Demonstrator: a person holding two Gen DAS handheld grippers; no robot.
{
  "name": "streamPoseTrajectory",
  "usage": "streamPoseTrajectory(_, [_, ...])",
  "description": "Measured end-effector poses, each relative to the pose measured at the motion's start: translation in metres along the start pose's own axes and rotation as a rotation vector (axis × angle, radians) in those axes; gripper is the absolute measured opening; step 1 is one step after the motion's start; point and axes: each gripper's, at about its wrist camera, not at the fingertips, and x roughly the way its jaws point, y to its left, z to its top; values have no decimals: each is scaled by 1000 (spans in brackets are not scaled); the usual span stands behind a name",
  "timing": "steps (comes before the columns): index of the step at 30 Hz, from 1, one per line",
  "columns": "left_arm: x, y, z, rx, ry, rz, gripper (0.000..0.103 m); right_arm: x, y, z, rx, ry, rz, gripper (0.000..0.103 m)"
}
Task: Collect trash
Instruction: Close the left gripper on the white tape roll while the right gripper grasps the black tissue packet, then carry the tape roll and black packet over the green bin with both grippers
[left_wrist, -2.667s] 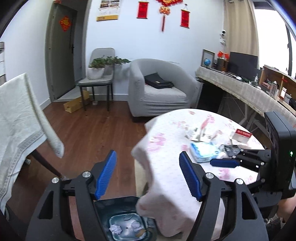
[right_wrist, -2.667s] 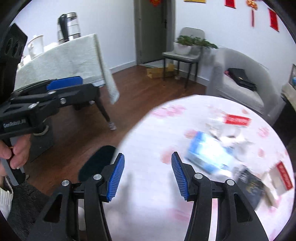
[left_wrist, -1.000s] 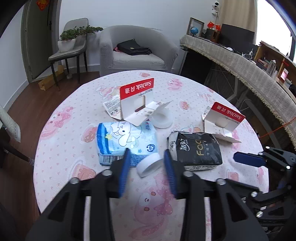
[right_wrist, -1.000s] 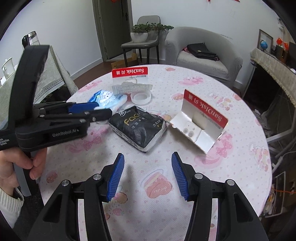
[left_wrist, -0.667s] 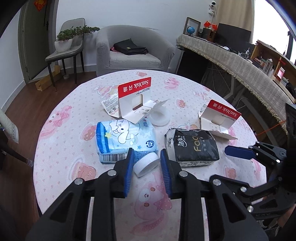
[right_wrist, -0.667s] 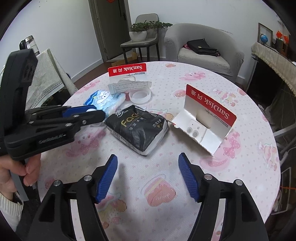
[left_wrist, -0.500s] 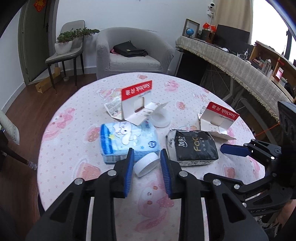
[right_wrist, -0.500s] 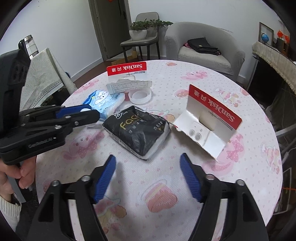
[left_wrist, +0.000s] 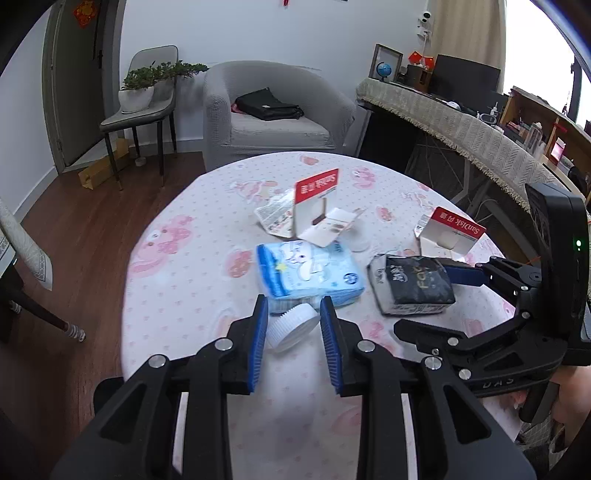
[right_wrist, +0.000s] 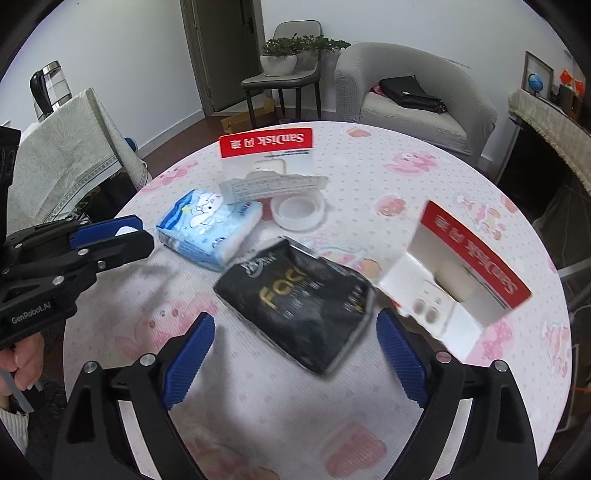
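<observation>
On round table (left_wrist: 177, 280), left tool (left_wrist: 291, 330) pinches white cap (left_wrist: 291, 326)

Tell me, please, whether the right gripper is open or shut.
Open: the right gripper has its blue pads spread wide, either side of the black packet, not touching it.

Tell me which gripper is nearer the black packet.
Right. The right gripper hangs open right at the black packet, its fingers flanking the near end. The left gripper sits off beside the blue packet, gripping a white cap.
</observation>
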Motion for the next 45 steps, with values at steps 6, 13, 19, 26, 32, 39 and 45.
streamPoseTrajectory(6, [-8, 12, -3, 7, -4, 11, 31, 8, 4, 8, 15, -3, -25, 90])
streamPoseTrajectory(13, [-17, 26, -8, 6, -6, 25, 31, 5, 9, 16, 30, -29, -77, 78])
streamPoseTrajectory(19, [-28, 44, -12, -12, -18, 40, 31, -16, 20, 29, 39, -92, -71, 78])
streamPoseTrajectory(26, [-40, 62, -14, -28, -31, 54, 31, -29, 49, 41, 6, -132, -34, 78])
streamPoseTrajectory(32, [-50, 79, -18, -43, -36, 75, 31, -29, 79, 50, -36, -146, 6, 78])
streamPoseTrajectory(39, [-52, 110, -36, -79, -3, 106, 31, -20, 110, 60, -64, -154, 51, 78])
streamPoseTrajectory(45, [-50, 138, -54, -103, 33, 139, 31, -7, 143, 68, -102, -151, 98, 78])
